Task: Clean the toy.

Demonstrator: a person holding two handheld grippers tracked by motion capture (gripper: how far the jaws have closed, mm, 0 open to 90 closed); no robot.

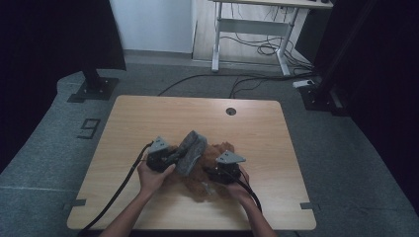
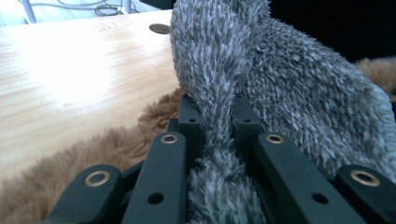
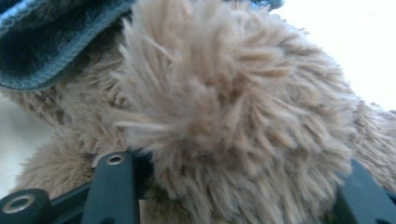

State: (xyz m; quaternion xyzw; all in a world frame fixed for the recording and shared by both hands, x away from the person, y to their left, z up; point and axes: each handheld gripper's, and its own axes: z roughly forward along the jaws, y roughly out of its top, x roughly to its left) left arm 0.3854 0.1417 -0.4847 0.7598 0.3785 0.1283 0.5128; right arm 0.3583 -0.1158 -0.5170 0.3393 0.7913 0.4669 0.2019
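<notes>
A grey fuzzy cloth is lifted off the table, and my left gripper is shut on a fold of it. In the left gripper view the cloth is pinched between the two jaws of the left gripper. Under it lies a brown furry plush on the table. My right gripper is pushed into the plush from the right. In the right gripper view the jaws of this gripper stand wide apart with the plush fur bulging between them and the tips buried. The grey cloth's hem hangs above.
A round cable hole sits near the table's far edge. Bare wood lies to the left and beyond the cloth. A white desk frame and loose cables are on the floor behind, with dark stands at both sides.
</notes>
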